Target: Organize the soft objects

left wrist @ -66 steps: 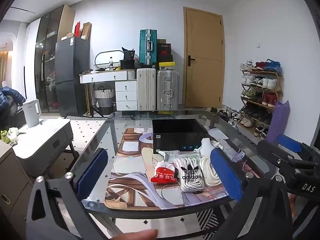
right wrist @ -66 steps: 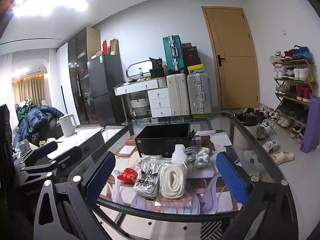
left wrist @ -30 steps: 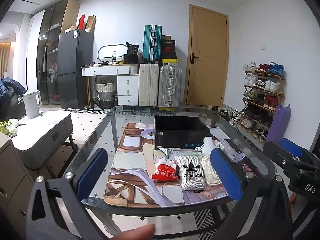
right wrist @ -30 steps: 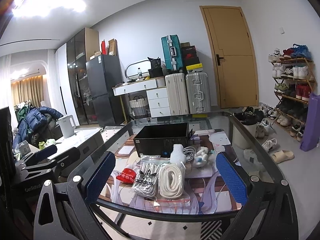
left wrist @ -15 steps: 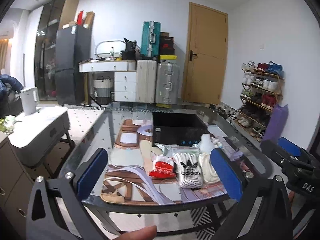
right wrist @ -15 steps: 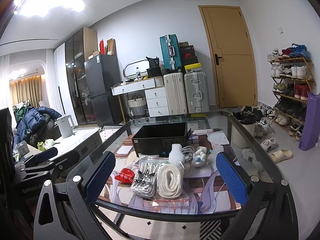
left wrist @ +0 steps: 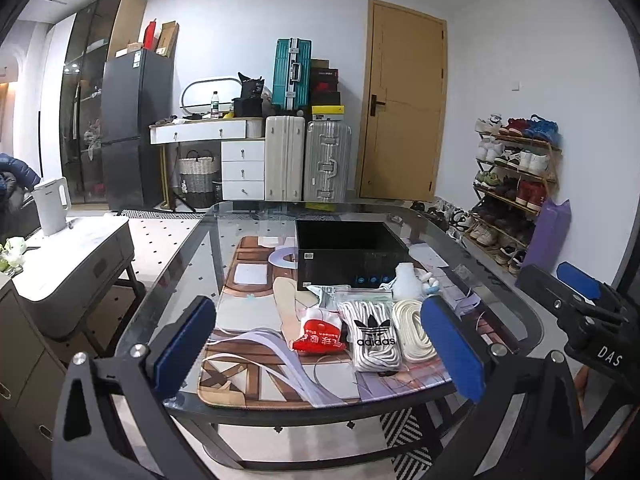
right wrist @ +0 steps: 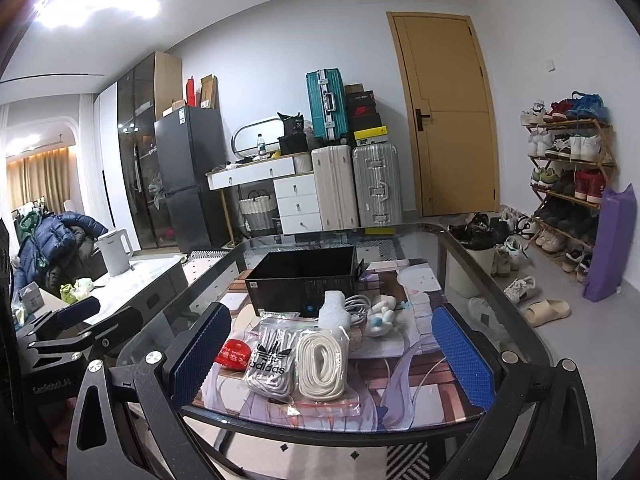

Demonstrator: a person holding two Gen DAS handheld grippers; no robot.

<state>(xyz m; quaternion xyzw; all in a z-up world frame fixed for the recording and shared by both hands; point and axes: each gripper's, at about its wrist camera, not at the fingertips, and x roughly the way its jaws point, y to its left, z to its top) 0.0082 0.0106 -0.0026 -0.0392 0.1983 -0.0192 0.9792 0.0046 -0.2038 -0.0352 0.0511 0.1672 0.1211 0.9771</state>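
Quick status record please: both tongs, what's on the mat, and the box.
left tongs: open, holding nothing, short of the table
right tongs: open, holding nothing
black box: open top, at the back of the mat, nothing seen inside
adidas laces bag: beside white cord bag
red pouch: left of the laces
plush toy: near the box

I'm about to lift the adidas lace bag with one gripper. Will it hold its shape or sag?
The adidas lace bag will probably sag: it is a thin clear pouch of loosely coiled cord. The glossy plastic may slip between the fingers. It looks light, and it overlaps the white cord bag, so that may drag along.
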